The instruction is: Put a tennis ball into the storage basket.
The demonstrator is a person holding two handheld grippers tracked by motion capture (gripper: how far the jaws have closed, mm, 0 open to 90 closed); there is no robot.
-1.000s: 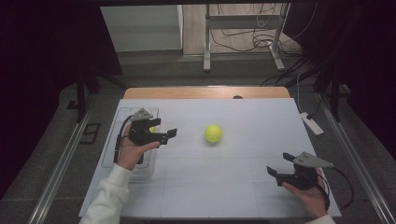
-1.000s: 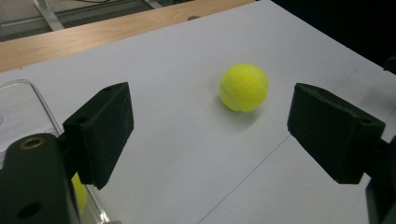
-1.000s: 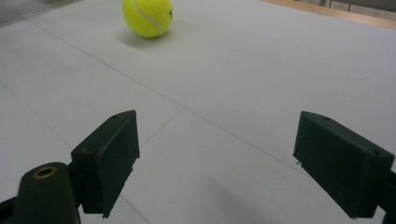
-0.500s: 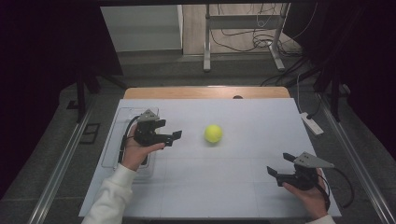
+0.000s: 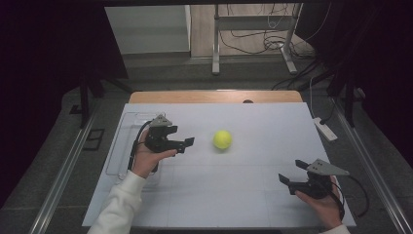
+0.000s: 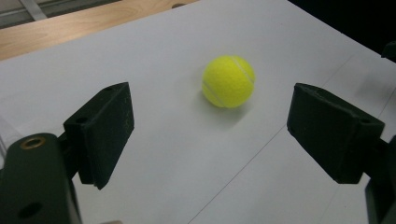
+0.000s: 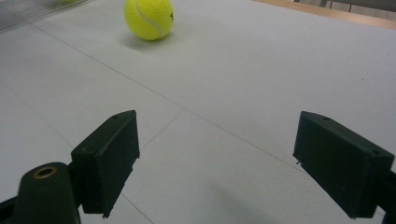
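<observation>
Evidently the tennis ball lies untouched on the desk, just ahead of the left gripper, whose jaws stand apart and empty, so the grasp is yet to come. Behind that gripper sits a clear tray, its contents unclear. The right gripper, jaws likewise apart, rests well away from the ball.

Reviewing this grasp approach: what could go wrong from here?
1. The tennis ball sits loose on the flat white table; a nudge from one jaw of the left hand-held gripper could roll it away.
2. In the left gripper view the ball lies ahead of the open jaws, so closing now would likely miss.
</observation>
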